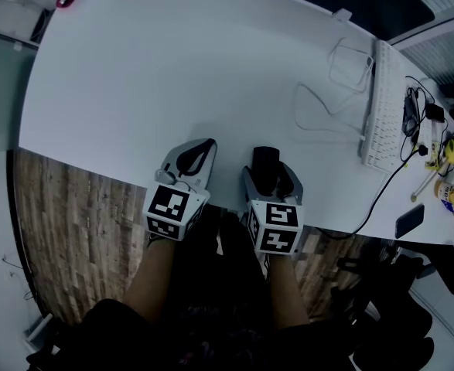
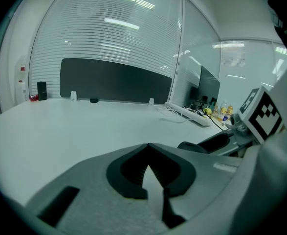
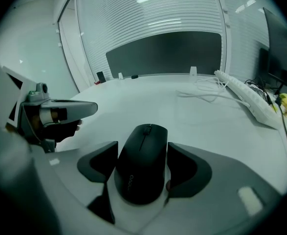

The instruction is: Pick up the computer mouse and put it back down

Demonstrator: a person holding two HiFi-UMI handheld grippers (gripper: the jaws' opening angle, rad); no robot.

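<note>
Mouse (image 3: 141,165) sits on the table (image 1: 172,76) close to its near edge, between the jaws of the right gripper (image 1: 271,178). Those jaws stand spread wide, one pad along each flank of the mouse, and I judge that they are not pressing on it. The left gripper (image 2: 148,148) hangs just beside it, its tips together with nothing in them.

The main risk here is the edge. The pads sit so close to the mouse that a crooked pull-back could catch a flank and drag it towards the person and off the table. If the grip is to be taken anew, the rounded sides may let the mouse squirt forward or ride up as the jaws close.

The mouse is a matt black, smooth, low dome with a wheel slot at its front. The jaw pads are dark, wedge-shaped and ribbed on their inner faces, set in pale grey shells. The table is plain white, flat and faintly glossy, so it gives little friction.

Farther out a thin white cable (image 1: 327,103) loops loosely, and beyond it a long white keyboard (image 1: 381,107) lies at the right. At the far edge stands a dark panel (image 2: 114,84), with slatted blinds (image 2: 109,38) behind it.
</note>
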